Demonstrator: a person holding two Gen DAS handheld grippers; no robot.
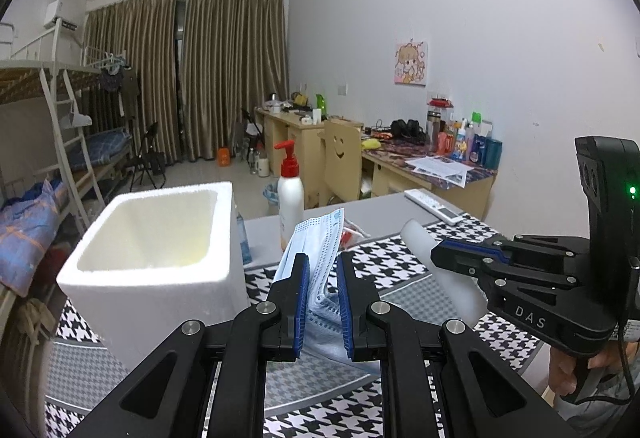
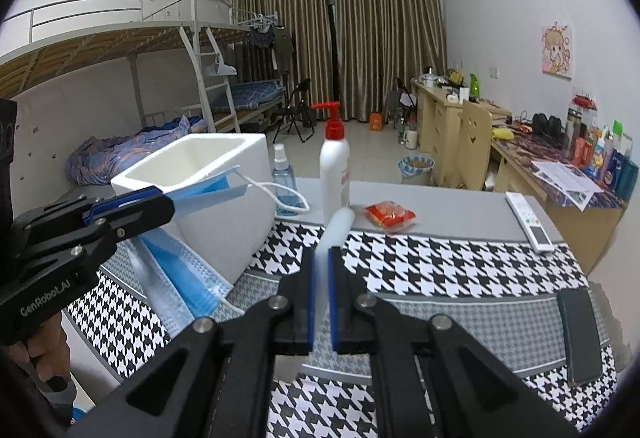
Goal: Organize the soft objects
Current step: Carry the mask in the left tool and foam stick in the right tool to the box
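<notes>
gripping pleated blue masks [image 1: 320,258] – left gripper [image 1: 323,278], blocky foam box [image 1: 160,238]

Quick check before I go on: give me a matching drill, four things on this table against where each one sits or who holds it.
Things:
1. blue face masks
2. translucent white strip
3. red snack packet
4. foam box

Places:
A. lying on the bare grey tabletop beyond the houndstooth cloth
B. pinched in the right claw
C. standing open and empty on the cloth
D. pinched in the left claw

Pairs: 1-D, 2-B, 3-A, 4-C
</notes>
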